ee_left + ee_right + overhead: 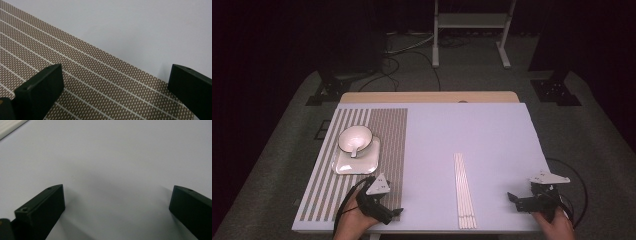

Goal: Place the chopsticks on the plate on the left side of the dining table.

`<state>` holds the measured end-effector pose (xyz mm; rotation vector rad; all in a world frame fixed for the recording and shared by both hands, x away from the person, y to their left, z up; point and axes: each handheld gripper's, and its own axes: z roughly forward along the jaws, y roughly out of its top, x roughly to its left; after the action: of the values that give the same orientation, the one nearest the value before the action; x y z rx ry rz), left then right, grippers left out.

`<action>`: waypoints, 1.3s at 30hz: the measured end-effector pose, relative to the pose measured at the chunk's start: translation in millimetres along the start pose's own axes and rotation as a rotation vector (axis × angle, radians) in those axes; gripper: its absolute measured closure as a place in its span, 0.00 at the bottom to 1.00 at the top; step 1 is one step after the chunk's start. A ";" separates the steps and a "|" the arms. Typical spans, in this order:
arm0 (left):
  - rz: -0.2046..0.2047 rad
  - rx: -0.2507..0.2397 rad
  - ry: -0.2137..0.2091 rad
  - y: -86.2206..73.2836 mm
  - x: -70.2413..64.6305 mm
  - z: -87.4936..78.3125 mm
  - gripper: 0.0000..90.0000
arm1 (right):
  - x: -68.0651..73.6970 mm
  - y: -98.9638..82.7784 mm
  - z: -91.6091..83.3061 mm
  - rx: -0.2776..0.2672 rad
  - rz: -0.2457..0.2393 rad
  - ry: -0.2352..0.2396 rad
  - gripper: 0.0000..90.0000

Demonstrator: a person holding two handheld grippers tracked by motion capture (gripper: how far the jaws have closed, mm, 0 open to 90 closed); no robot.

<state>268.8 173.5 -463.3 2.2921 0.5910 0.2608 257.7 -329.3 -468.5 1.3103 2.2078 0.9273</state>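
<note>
Lying flat: slim pale chopsticks (464, 191), woven striped placemat (324, 185).

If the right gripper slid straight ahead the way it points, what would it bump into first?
Probably the chopsticks. The right gripper, jaws open and empty, points sideways across the bare table toward them, with nothing in between. How high it sits is hard to tell.

A dark room is seen; grey carpet (272, 165) is lit around the table (492, 130), a white metal stand (472, 22) behind.
</note>
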 end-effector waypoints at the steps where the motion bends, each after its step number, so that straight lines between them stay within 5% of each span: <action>1: -0.001 0.003 0.003 0.3 -0.1 0.0 0.00 | 0.0 0.0 0.0 0.000 0.000 0.000 0.00; 9: -0.046 -0.026 0.018 2.3 -2.1 -1.4 0.00 | -0.1 0.1 0.0 0.001 0.000 0.000 0.00; 39: -0.065 -0.107 -0.034 35.5 -17.5 3.5 0.00 | 0.0 0.1 0.0 0.001 -0.001 0.000 0.00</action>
<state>266.7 140.9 -440.7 2.1662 0.6185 0.2168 257.8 -329.3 -468.4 1.3101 2.2089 0.9261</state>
